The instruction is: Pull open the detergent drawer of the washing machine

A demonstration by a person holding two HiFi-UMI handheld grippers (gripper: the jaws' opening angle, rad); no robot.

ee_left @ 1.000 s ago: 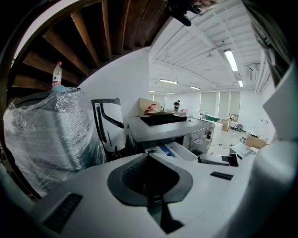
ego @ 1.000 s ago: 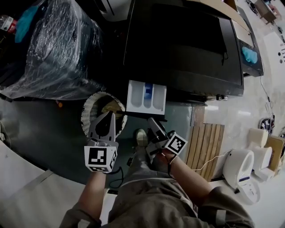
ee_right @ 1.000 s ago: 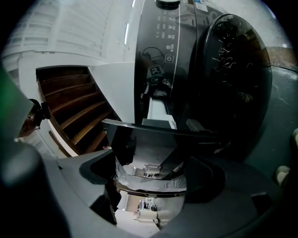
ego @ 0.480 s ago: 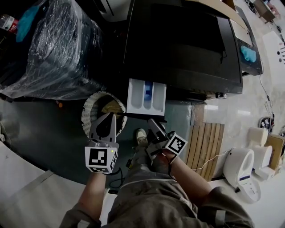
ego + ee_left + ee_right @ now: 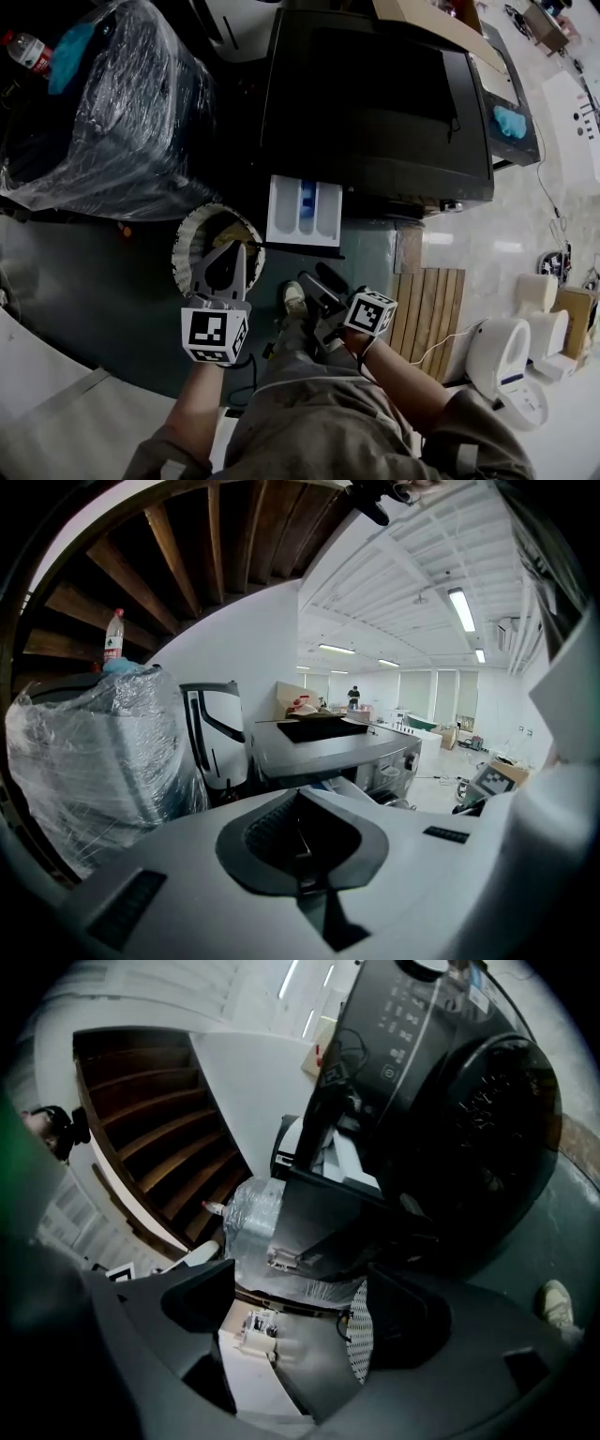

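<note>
The dark washing machine (image 5: 375,103) fills the upper middle of the head view. Its white detergent drawer (image 5: 305,211) stands pulled out from the front, its blue and white compartments showing. My right gripper (image 5: 321,278) is open and empty, a short way below the drawer's front edge and not touching it. My left gripper (image 5: 236,247) is shut on nothing, over a round basket to the drawer's left. In the right gripper view the drawer (image 5: 326,1164) juts out beside the round door (image 5: 478,1138). The left gripper view shows the machine (image 5: 328,742) beyond the closed jaws.
A white perforated laundry basket (image 5: 192,234) stands left of the machine. A big plastic-wrapped bulk (image 5: 103,103) with a bottle (image 5: 26,49) on top fills the left. A wooden slat mat (image 5: 431,305) and white appliances (image 5: 502,352) lie right. The person's shoe (image 5: 293,297) is below the drawer.
The right gripper has drawn back a little from the drawer, toward the person. The drawer stays pulled out. The left gripper has barely moved.
</note>
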